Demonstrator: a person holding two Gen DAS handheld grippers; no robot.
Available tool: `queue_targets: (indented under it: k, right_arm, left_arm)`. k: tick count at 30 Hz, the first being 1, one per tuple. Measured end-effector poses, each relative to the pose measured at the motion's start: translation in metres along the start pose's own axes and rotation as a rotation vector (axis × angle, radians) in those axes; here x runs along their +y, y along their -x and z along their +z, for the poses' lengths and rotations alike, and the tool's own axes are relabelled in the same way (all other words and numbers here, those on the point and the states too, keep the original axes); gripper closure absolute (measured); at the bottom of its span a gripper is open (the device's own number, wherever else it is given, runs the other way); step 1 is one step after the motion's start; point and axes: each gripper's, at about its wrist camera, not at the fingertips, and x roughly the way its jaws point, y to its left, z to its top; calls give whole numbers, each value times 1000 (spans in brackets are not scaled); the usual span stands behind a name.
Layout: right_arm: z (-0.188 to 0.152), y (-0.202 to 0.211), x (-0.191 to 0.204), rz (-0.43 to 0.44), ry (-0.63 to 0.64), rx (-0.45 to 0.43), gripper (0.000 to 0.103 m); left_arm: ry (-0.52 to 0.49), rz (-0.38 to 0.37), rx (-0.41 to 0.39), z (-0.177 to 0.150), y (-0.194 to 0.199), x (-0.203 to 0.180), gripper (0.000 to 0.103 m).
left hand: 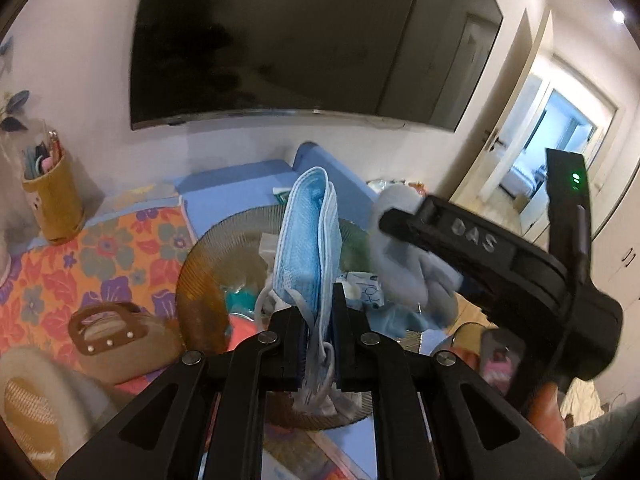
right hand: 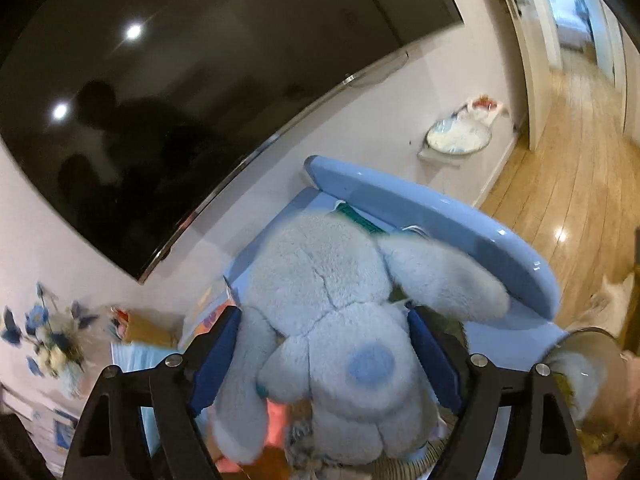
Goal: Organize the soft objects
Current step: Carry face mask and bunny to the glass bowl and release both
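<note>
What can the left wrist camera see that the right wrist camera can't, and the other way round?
Only the left wrist view shows the left gripper shut on a blue face mask, a ribbed glass plate behind it, a small woven handbag and a flowered cloth.

Only the right wrist view shows the wooden floor, the blue flowers and the plush's whole fluffy body between the pads.

Both show the pale blue plush toy held by the right gripper, the big dark television and the blue tray.

My left gripper (left hand: 318,320) black, silver screws, blue pads, my right gripper (right hand: 322,344) alike, embossed "DAS" lettering
</note>
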Motion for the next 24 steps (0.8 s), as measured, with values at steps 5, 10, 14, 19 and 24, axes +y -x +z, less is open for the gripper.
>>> queue_targets:
  k: [5,10,14,19,24]
  right_arm:
    - [2,5,-22,99,-97,6,19]
    - [-2,24,-22,99,-100,-18,19]
    - [-8,42,-14,25,-95,-27,19]
    - [-21,63,1,-106,-26,-43,19]
    - [-47,78,15,-180,25,-2,19]
  left_arm:
    - [-12,-17,20,4,-7,-5,44]
    - [-57,-70,-14,-1,19,-21,33]
    - [-104,-52,-52,-7,47,-30,33]
    - [-182,-92,-68,-21,85,-35,32]
    - [-243,-139,-50,-49,124,-29,32]
